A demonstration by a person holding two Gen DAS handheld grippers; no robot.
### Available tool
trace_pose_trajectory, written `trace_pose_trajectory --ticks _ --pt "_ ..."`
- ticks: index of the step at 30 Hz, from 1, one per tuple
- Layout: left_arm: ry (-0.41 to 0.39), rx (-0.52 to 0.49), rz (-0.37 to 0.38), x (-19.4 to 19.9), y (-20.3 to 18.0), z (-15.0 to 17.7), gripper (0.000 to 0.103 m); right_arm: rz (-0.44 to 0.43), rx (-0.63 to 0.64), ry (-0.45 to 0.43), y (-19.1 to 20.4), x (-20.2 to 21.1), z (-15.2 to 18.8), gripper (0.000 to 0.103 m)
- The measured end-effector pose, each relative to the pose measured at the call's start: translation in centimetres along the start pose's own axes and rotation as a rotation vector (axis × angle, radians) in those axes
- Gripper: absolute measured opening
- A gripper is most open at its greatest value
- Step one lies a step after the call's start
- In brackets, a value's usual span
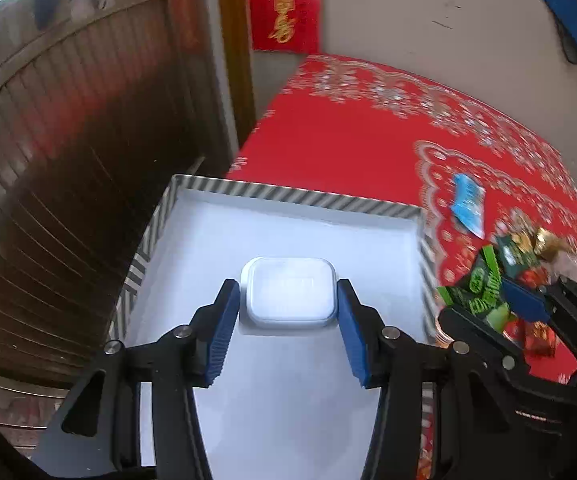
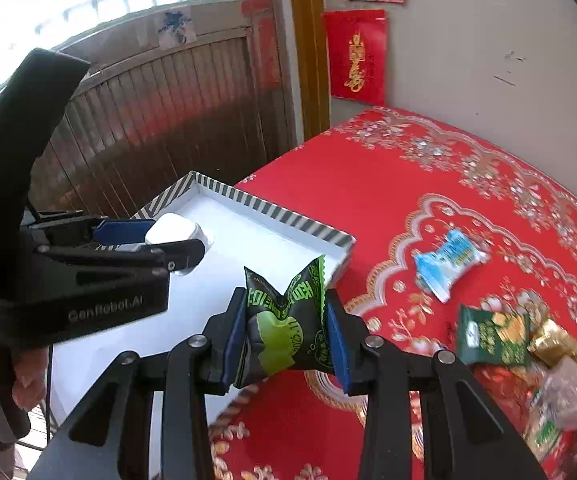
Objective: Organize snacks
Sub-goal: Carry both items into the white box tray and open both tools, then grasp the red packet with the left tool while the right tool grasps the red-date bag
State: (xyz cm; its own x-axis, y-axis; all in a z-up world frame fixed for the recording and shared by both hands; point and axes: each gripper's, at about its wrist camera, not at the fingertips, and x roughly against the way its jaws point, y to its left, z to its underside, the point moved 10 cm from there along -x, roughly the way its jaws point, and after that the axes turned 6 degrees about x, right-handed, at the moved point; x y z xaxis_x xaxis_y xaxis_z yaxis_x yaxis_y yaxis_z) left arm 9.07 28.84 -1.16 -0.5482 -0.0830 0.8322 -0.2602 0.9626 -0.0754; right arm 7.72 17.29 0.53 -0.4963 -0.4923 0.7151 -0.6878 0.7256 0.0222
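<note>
My left gripper (image 1: 288, 300) is over the white striped-rim tray (image 1: 288, 196) with its blue pads on either side of a white square cup (image 1: 290, 294); I cannot tell whether the pads press on it. The cup also shows in the right wrist view (image 2: 174, 232) between the left gripper's fingers (image 2: 128, 230). My right gripper (image 2: 286, 336) is shut on a green and black snack packet (image 2: 284, 328), held above the red tablecloth beside the tray (image 2: 308, 228). That packet also shows in the left wrist view (image 1: 476, 288).
A blue and white packet (image 2: 446, 260), a dark green packet (image 2: 496, 334), gold-wrapped candy (image 2: 556, 344) and other wrapped snacks lie on the red tablecloth (image 2: 368, 184) at the right. A wooden slatted door (image 1: 68, 160) stands left of the table.
</note>
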Motion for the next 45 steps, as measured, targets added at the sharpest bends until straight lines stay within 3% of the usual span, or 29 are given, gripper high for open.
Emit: trace_pose_trajectory --ticks 16,23,31,32,36,40,45 --pt "0.063 0.059 -0.081 -4.7 4.4 -0.8 0.051 -0.017 0.084 0.079 1.1 -6.4 -1.3 0.038" --pt "0.082 0.056 -0.096 -5.9 4.6 -0.4 0.051 -0.022 0.084 0.112 1.3 -7.8 -0.9 0.038" --pt "0.092 0.077 -0.107 -6.2 5.0 -0.2 0.051 -0.020 0.075 0.073 1.5 -6.7 -1.4 0.040" --pt "0.095 0.080 -0.101 -6.1 5.0 -0.1 0.052 -0.014 0.075 0.066 1.5 -6.3 -1.5 0.041" --pt "0.082 0.086 -0.098 -5.4 4.9 0.3 0.081 -0.010 0.066 0.039 1.5 -4.8 -1.5 0.051" --pt "0.057 0.088 -0.129 -4.0 4.9 0.5 0.083 -0.006 0.038 -0.004 1.2 -2.9 -1.2 0.062" --pt "0.013 0.111 -0.096 -1.4 3.6 0.9 0.084 0.023 0.021 -0.028 0.2 -0.1 0.2 0.065"
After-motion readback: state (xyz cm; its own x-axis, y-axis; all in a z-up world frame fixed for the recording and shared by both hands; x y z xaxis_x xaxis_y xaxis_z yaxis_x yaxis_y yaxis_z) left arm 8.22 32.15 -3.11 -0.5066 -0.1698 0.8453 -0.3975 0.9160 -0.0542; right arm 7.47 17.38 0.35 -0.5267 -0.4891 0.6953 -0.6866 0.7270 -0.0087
